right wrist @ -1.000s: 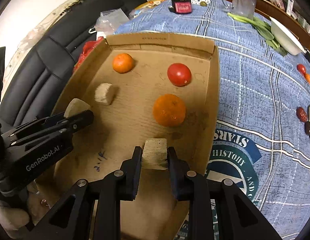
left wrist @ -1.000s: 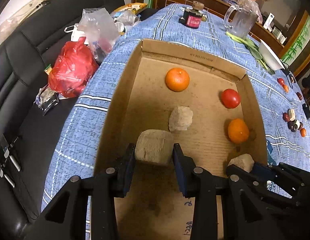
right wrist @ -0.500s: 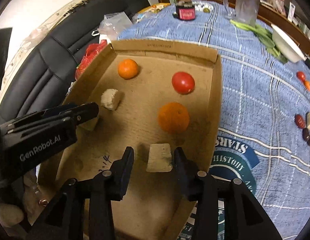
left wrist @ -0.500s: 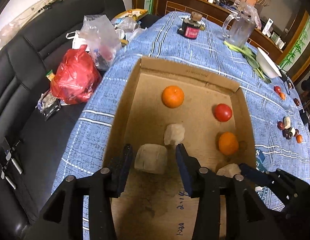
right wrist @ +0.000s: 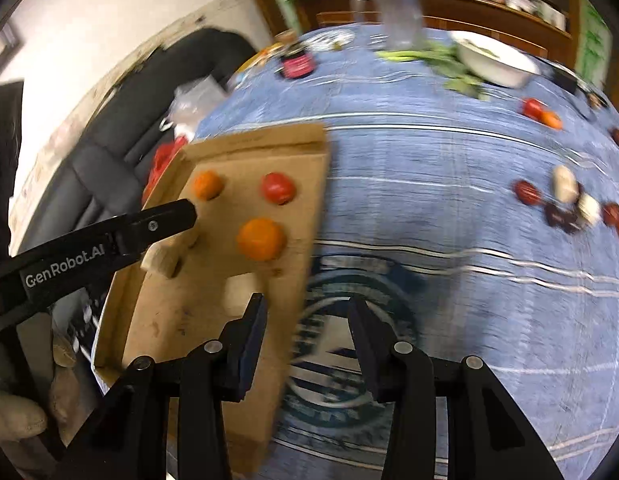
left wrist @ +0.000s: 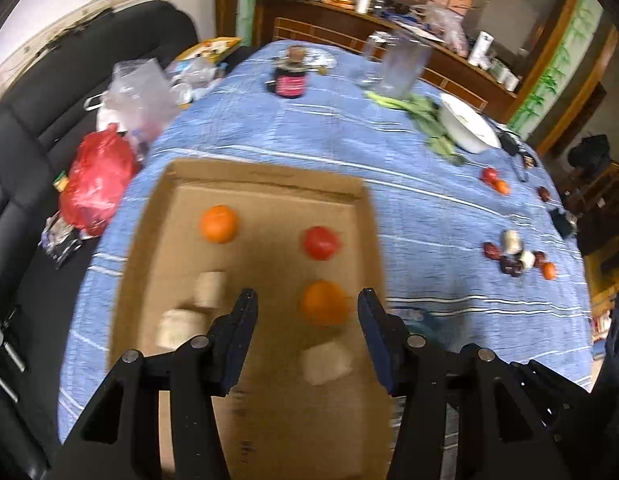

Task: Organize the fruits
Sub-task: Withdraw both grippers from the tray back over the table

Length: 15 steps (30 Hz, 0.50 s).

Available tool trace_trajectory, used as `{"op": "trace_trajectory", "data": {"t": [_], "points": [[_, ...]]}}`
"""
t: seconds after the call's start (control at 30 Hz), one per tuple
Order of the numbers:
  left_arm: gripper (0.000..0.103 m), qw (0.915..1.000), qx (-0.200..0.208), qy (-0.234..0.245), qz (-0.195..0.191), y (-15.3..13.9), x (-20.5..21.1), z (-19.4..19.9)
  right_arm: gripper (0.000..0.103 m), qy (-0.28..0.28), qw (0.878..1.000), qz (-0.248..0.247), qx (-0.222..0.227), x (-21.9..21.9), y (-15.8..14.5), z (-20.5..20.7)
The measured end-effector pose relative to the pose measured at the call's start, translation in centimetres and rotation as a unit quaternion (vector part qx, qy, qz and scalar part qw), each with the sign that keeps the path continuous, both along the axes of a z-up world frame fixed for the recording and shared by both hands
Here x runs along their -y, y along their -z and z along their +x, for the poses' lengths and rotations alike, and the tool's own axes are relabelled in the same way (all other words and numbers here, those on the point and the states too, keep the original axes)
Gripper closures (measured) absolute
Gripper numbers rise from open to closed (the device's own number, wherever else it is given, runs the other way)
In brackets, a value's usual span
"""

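Both jaws stand released and empty above the cardboard tray (left wrist: 265, 184), the left gripper (left wrist: 305, 312) having just widened.
Fruit lies inside the tray on the blue-clothed bench (left wrist: 429, 216): an orange (left wrist: 219, 224) at its far left, a tomato (left wrist: 321, 243) at its far right, a second orange (left wrist: 324, 303) nearer, with three pale chunks (left wrist: 208, 289) around them. Right gripper (right wrist: 307, 322) hangs over the tray's right wall. Well right of the tray, small loose fruits (right wrist: 565, 204) are scattered over open cloth; beyond it stand a jar, a pitcher and a white bowl.

Dim indoor light, heavy motion blur, fisheye bending with dark corners.
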State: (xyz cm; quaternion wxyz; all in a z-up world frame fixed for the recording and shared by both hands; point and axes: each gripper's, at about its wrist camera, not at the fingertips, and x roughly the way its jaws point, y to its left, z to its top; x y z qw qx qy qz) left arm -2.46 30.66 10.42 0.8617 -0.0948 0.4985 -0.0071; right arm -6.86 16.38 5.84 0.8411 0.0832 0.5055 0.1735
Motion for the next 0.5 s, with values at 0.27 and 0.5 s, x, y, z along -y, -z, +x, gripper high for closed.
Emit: {"op": "trace_trajectory", "data": {"t": [0.27,0.5], "points": [[0.048,0.9981,-0.008,0.061,0.004,-0.1,9.1,0.9,0.058,0.105,0.994,0.028,-0.019,11.6,1.0,-0.3],[0.048,0.9946,-0.03,0.099,0.009,1.8,15.6,1.2,0.058,0.176,0.983,0.03,-0.033,21.2,2.5,-0.6]]}}
